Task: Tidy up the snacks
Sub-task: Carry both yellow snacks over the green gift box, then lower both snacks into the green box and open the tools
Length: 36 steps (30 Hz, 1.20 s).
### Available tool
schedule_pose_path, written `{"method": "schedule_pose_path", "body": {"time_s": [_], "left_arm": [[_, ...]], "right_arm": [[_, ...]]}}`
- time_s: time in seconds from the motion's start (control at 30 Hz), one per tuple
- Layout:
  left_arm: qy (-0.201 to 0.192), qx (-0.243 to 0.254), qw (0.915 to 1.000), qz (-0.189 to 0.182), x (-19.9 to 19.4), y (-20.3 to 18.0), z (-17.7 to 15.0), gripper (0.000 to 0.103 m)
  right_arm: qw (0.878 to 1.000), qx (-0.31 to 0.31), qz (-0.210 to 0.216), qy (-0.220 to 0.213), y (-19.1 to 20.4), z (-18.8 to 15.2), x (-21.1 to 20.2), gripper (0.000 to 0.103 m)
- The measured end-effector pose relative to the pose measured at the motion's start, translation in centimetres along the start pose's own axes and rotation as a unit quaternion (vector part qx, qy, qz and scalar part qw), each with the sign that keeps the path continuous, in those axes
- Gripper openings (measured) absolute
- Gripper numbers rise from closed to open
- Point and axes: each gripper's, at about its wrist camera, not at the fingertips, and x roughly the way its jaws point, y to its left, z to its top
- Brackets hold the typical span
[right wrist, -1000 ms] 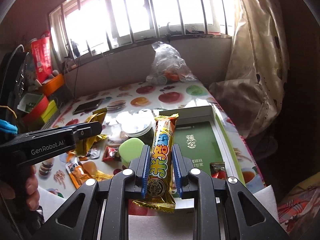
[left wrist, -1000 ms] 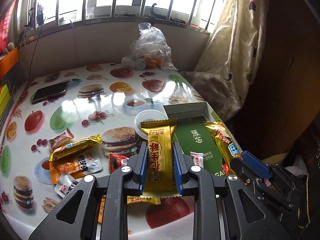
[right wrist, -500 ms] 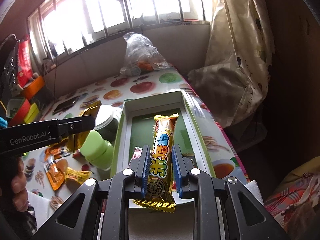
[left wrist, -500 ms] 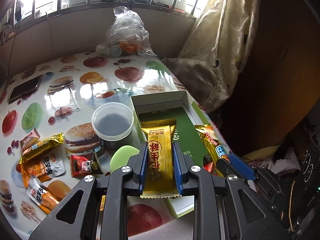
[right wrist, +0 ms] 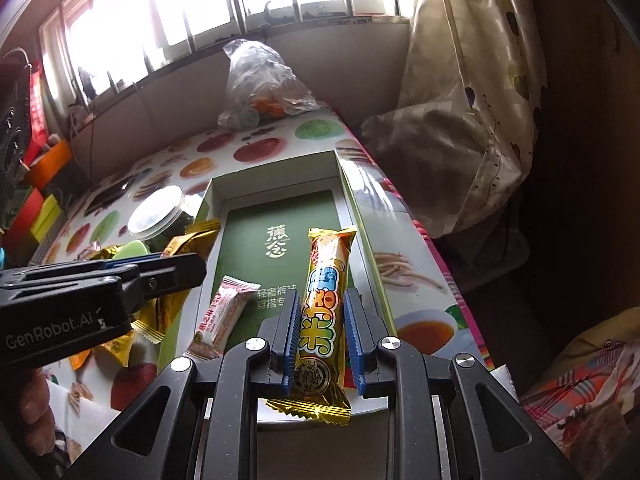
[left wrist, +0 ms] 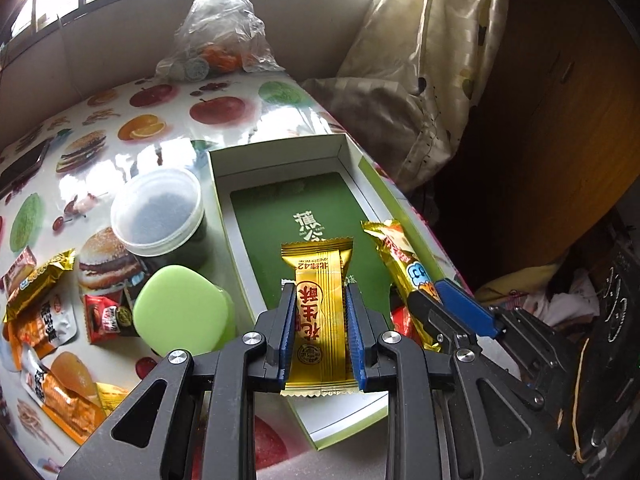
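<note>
Snacks hung over the open box (left wrist: 224, 184), a gold wafer packet (left wrist: 320, 312) clenched in the left tool (left wrist: 320, 332) and a yellow roll (right wrist: 324, 312) in the right tool (right wrist: 320, 332), so each wanted lowering flat onto the green floor beneath before releasing.

Daylight enters through the barred window (right wrist: 224, 4) at the far wall — blown out to white in the right wrist view. Glare patches sit on the glossy bench (left wrist: 132, 160) and on the gold wrappers. The right side of both views falls into deep shadow. Strong fisheye bending at the edges, dark corners — centre sharp, no motion blur.
</note>
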Motion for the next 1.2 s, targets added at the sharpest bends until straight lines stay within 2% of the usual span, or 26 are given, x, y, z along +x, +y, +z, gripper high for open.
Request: {"method": "schedule_pose_path", "body": {"time_s": [0.33,0.63,0.9,1.2], "left_arm": [[0.016,0.003,0.9998,0.007,1.3,-0.4,-0.4,0.024],[0.025,0.001,0.9997,0.006,1.9,-0.4,-0.6,0.024],[0.033,0.006,0.9994,0.010,2.2,-0.6,-1.0,0.025],[0.028,0.000,0.9996,0.008,1.8,-0.1,-1.2,0.037]], "right_arm": [[1.000,-0.006,0.023,0.002,-0.4,0.0,0.6,0.021],[1.000,-0.001,0.027,0.006,-0.7,-0.1,0.8,0.021],[1.000,0.007,0.027,0.012,-1.0,-0.3,0.8,0.026],[1.000,0.011,0.017,0.008,-1.0,-0.3,0.3,0.030]]}}
